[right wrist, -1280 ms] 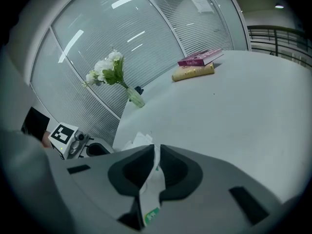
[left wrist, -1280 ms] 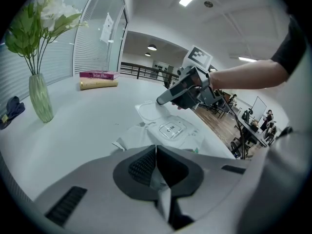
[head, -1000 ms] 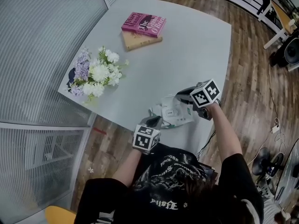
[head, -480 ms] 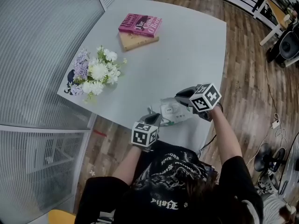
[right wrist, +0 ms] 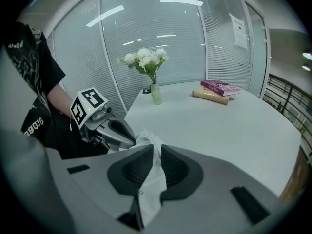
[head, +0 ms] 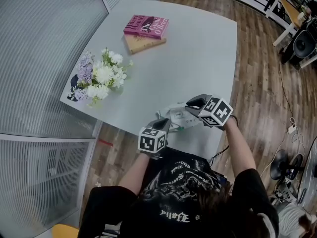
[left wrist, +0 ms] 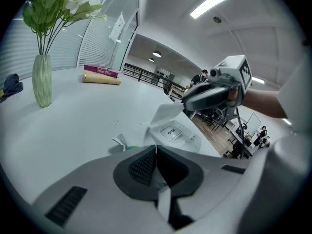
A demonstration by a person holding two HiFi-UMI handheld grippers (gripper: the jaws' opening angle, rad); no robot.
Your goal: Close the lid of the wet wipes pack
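Since the earlier frames the right claw [head: 189,105] has rolled and drawn a little left and toward the near edge. Its jaws have just been opening, yet a crumpled white sheet [right wrist: 148,145] is caught between them; whether it is a wipe or part of the wrapper I cannot tell. The left claw [head: 162,126] has kept its place, pressed together on the near edge of the wet wipes pack [head: 177,117]. The pack lies at the near edge of the surface [head: 198,58] between the two claws, and it shows less than before.

The surface is pale grey with rounded corners. At its left edge stand white and lilac flowers [head: 101,76] in a green vase [left wrist: 42,79]. At the far end a pink book [head: 146,26] lies on a tan book [head: 143,43]. A wood plank floor [head: 257,83] lies to the right, and a ribbed glass wall [head: 39,43] to the left.

The pack's lid [left wrist: 170,130] reads "OPEN". The pink book's title is too small to read.
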